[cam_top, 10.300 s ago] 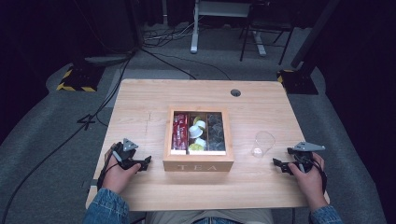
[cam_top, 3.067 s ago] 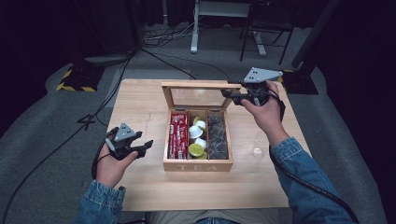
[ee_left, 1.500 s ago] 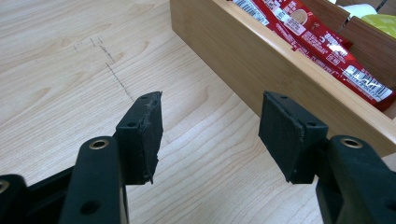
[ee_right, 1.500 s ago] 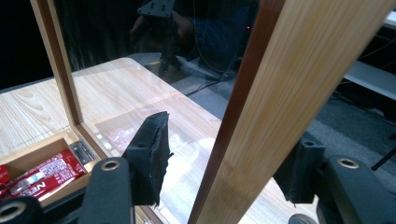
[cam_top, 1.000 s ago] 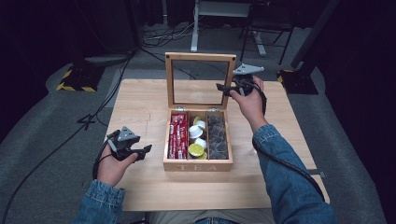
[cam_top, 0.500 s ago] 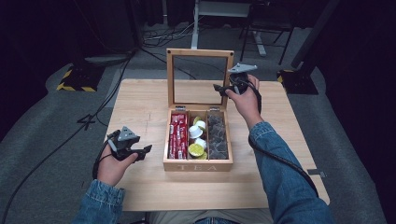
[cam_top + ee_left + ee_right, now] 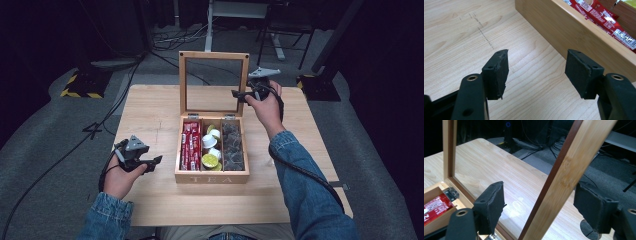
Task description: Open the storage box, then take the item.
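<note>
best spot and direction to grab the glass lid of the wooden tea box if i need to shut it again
Take the upright glass-paned wooden lid by its right side rail, coming from the right. Standing nearly vertical, that narrow bamboo strip sticks out free on both faces, and the right tongs already straddle it with jaws apart. Avoid the glass and the hinged bottom edge beside the red packets.

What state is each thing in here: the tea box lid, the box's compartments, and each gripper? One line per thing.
Lid: raised upright.
Tea box: open, compartments filled.
Right gripper: jaws just opened, lid frame between them, pads apart from it.
Left gripper: open, nothing between its jaws.
</note>
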A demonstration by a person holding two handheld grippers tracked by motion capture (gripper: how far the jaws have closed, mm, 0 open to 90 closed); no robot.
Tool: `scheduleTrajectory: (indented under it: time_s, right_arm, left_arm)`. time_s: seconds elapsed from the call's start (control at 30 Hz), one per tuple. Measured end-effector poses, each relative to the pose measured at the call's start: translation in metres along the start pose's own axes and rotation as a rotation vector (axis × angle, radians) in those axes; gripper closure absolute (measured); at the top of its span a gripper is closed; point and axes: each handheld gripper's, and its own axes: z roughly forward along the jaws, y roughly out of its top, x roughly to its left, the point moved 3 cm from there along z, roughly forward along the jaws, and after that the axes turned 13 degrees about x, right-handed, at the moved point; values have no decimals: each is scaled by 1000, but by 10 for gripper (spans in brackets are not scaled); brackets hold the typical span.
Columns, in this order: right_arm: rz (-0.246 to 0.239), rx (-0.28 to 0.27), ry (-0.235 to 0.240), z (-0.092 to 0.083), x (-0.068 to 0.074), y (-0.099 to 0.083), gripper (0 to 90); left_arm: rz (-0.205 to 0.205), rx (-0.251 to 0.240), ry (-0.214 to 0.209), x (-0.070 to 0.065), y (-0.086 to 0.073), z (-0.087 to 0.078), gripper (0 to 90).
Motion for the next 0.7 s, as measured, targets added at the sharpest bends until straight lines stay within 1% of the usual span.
scheduleTrajectory:
  time_s: [0.07, 0.1, 0.17, 0.2, 0.23, 0.27, 0.3, 0.33, 0.37, 0.43, 0.47, 0.5, 0.57, 0.63, 0.67, 0.7]
  right_arm:
    - [-3, -1, -2, -3, 0, 0, 246]
    - [-3, -4, 4, -9, 0, 0, 251]
    - [4, -6, 11, -17, 0, -1, 252]
    - [4, -6, 11, -17, 0, -1, 252]
    - [8, -8, 22, -25, 1, -2, 254]
    - [8, -8, 22, -25, 1, -2, 254]
    - [13, -12, 36, -34, 2, -2, 258]
    - [13, -12, 36, -34, 2, -2, 258]
    - [12, -16, 48, -41, 3, -3, 258]
    - [12, -18, 57, -45, 5, -3, 258]
    - [12, -17, 67, -48, 7, -5, 258]
    - [-3, -16, 81, -53, 11, -8, 258]
    - [-15, -24, 94, -59, 16, -11, 258]
    - [-22, -26, 113, -64, 22, -16, 258]
    - [-22, -26, 113, -64, 22, -16, 258]
    - [-25, -26, 133, -69, 28, -22, 261]
  left_arm:
    - [1, 1, -1, 0, 0, 0, 355]
    - [0, 0, -5, 1, 1, 1, 356]
    - [-7, -4, -11, 2, 2, 1, 355]
    - [-7, -4, -11, 2, 2, 1, 355]
    - [-3, 3, -11, 2, 3, 2, 354]
    - [-3, 3, -11, 2, 3, 2, 353]
    - [-3, 0, -11, 1, 5, 1, 353]
    - [-3, 0, -11, 1, 5, 1, 352]
    - [4, -1, -14, 0, 7, 1, 351]
    - [9, 1, -14, 0, 7, 2, 350]
    - [14, 5, -10, 0, 8, 2, 350]
    - [11, 5, -12, -1, 8, 3, 350]
    - [16, 10, -13, -2, 7, 3, 348]
    - [11, 14, -16, -3, 5, 2, 345]
    - [11, 14, -16, -3, 5, 2, 343]
    - [14, 23, -17, -4, 4, 2, 340]
